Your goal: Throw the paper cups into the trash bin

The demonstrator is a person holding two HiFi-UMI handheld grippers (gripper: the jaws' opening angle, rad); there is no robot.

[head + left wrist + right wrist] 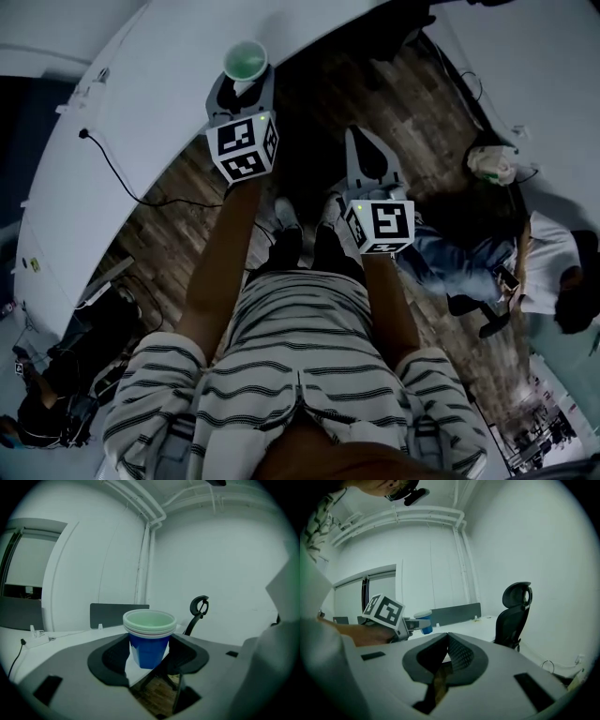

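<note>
Blue paper cups with white rims (149,639), nested in a stack, sit upright clamped between the jaws of the left gripper (242,86), over the white table's (141,103) edge. Off the table, the right gripper's (445,658) jaws are together, empty.

The paper cups (149,641) were nested into one short stack, with several white rims lying one just above another. The outer wall was blue and the inside was pale. The stack was held upright between the pads of the left tongs (150,660), gripped at its lower half, with the open mouth turned upward. In the head view it was seen against the white table (141,103).
</note>
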